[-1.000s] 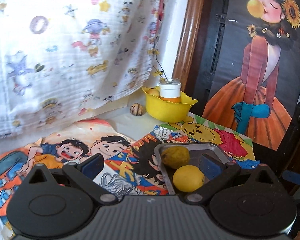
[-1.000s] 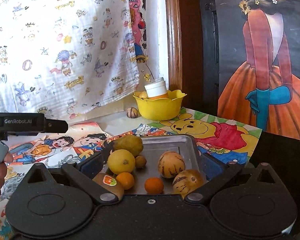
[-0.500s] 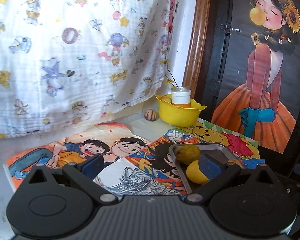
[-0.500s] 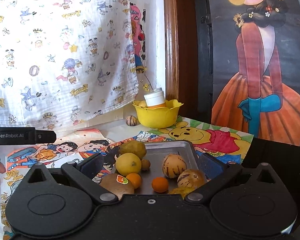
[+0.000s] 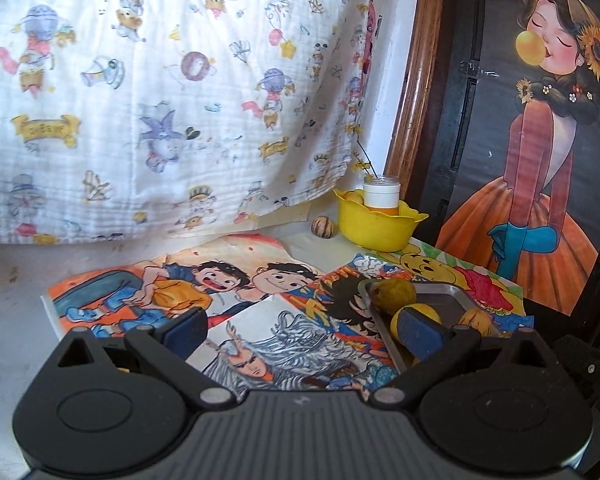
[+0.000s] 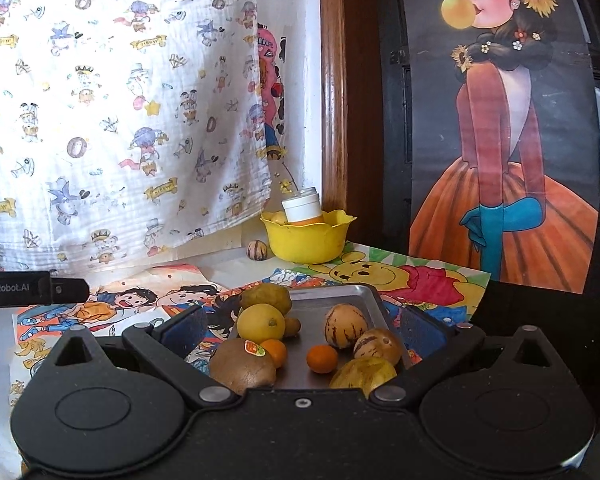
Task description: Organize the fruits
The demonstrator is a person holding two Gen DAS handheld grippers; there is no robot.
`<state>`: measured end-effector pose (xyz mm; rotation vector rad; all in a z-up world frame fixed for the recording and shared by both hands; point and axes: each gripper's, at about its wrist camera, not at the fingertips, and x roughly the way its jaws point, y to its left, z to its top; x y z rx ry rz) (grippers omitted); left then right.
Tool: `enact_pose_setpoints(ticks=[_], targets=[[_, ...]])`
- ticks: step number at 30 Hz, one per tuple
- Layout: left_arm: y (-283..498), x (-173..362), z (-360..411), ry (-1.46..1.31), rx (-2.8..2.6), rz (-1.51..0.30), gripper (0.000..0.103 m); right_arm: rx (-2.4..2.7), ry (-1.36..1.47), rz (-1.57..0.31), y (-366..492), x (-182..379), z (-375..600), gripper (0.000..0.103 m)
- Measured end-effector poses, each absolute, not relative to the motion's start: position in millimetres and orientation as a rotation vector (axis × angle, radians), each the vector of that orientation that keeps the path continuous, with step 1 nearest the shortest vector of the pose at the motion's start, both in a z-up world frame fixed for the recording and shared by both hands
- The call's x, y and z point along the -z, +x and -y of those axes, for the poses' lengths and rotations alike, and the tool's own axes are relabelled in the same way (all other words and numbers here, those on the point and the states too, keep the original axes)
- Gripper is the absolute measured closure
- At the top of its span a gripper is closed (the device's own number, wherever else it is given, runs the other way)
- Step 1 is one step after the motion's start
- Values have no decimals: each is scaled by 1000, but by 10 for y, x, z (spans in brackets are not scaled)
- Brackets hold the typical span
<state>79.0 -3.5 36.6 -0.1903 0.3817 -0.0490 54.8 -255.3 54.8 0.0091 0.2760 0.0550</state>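
A metal tray (image 6: pixel 340 294) lies on cartoon posters and holds several fruits: a yellow lemon (image 6: pixel 261 322), a greenish lemon (image 6: pixel 266 298), a brown kiwi (image 6: pixel 242 366) with a sticker, two small oranges (image 6: pixel 321 358), and striped melons (image 6: pixel 346 325). My right gripper (image 6: pixel 303 330) hangs open just in front of the tray, empty. My left gripper (image 5: pixel 302 326) is open and empty over the posters, left of the tray (image 5: pixel 440 294); its right finger covers part of the yellow lemon (image 5: pixel 398 318). A yellow bowl (image 6: pixel 306 236) stands at the back with a white-capped jar (image 6: pixel 303 208) in it.
A small striped fruit (image 6: pixel 257 249) lies beside the yellow bowl (image 5: pixel 376 226). A printed cloth (image 5: pixel 160 100) hangs behind the table. A wooden frame (image 6: pixel 334 120) and a dark poster panel (image 6: pixel 500 120) rise at the right. The other gripper's body (image 6: pixel 28 288) and fingers of a hand show at left.
Both grippers have drawn back and up from the tray. The left one has also shifted left, so the tray now sits at its right finger. Nothing was picked up.
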Motion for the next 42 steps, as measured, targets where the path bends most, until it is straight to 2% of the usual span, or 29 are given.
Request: enact_pose_setpoints(ticks=[42], targets=[[-2, -17, 33, -45, 119, -341, 0, -49, -6, -270, -157, -109, 2333, 1]])
